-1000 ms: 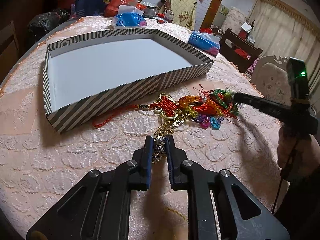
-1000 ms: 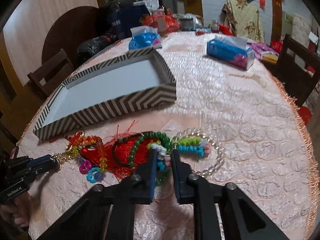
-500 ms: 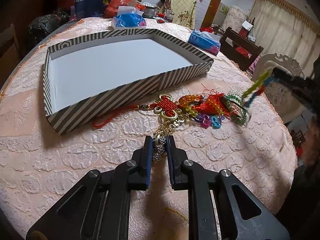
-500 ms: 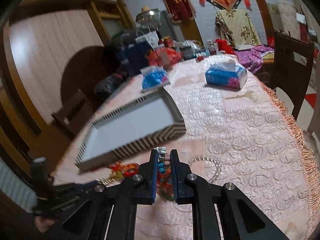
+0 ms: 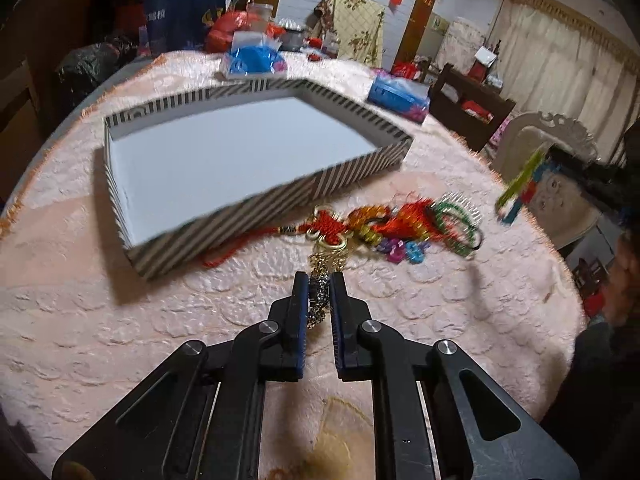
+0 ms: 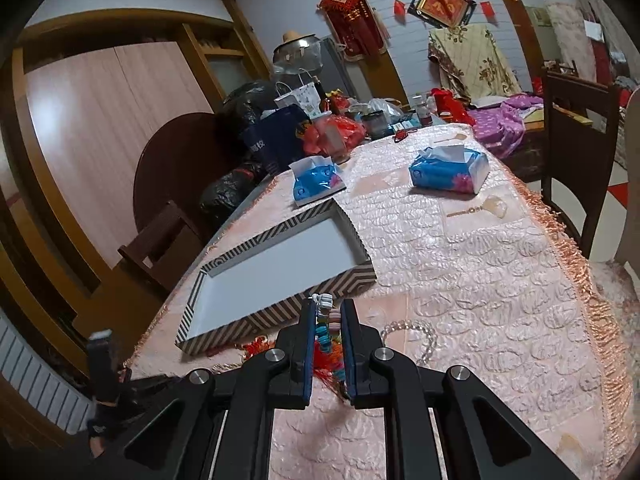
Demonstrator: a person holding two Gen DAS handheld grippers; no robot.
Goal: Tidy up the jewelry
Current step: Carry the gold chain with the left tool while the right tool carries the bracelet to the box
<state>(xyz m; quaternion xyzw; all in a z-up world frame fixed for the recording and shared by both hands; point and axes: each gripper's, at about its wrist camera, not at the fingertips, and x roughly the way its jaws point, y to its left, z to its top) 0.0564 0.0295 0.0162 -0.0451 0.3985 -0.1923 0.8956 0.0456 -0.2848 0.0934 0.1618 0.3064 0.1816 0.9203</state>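
Note:
My left gripper [image 5: 319, 285] is shut on the gold chain [image 5: 326, 264] of a jewelry pile [image 5: 394, 226] with a red knot, coloured beads and a green bracelet, lying on the pink cloth in front of the striped tray [image 5: 224, 160]. My right gripper [image 6: 326, 314] is shut on a multicoloured bead bracelet [image 6: 325, 328] and holds it lifted above the table, near the tray's [image 6: 276, 264] front wall. In the left wrist view this bracelet [image 5: 518, 188] hangs in the air at the right. A clear bead bracelet [image 6: 416, 330] lies on the cloth.
Two blue tissue packs [image 6: 448, 170] [image 6: 316, 178] lie beyond the tray. The table's fringed edge [image 6: 580, 280] runs at the right, with wooden chairs [image 6: 580, 120] around. Bags and bottles crowd the far side.
My right gripper has lifted the multicoloured bracelet off the pile and risen above the table. My left gripper has stayed shut on the gold chain.

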